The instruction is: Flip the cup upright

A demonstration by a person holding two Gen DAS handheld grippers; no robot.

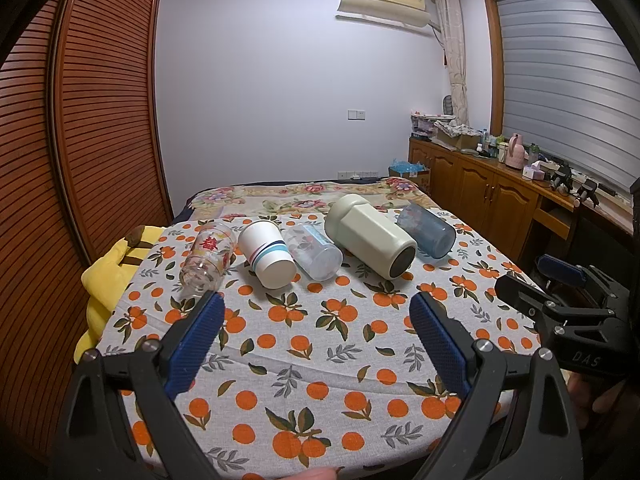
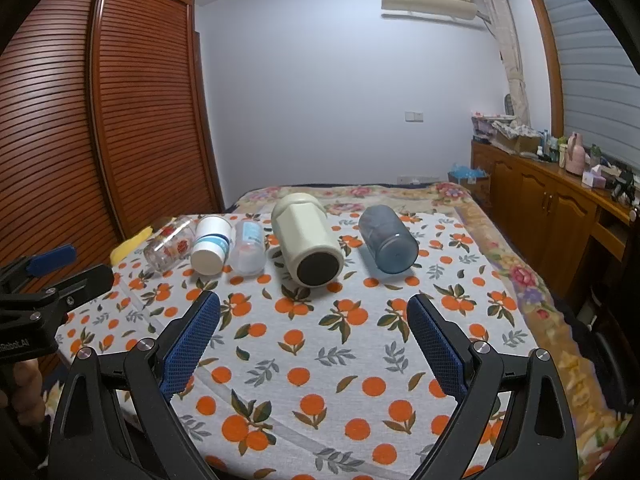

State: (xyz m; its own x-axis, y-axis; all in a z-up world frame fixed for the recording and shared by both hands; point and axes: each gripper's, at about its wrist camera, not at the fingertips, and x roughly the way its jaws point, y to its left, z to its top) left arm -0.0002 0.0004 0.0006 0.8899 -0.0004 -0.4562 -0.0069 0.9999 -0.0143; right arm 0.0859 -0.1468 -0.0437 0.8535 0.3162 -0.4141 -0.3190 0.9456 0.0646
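Five cups lie on their sides in a row on the orange-print cloth (image 1: 304,344) over the bed: glass w/ red character (image 1: 208,258), striped paper cup (image 1: 266,254), clear (image 1: 314,252), cream (image 1: 370,236), blue (image 1: 426,230); "DAS" on right gripper (image 1: 560,276); left gripper (image 1: 316,320) & right fingers (image 2: 434,344) apart, empty.

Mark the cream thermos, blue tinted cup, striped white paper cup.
cream faceted thermos (image 2: 306,236): right wrist view, side wall.
blue tinted plastic cup (image 2: 386,238): right wrist view, side wall.
white striped paper cup (image 1: 266,250): left wrist view, stripes.
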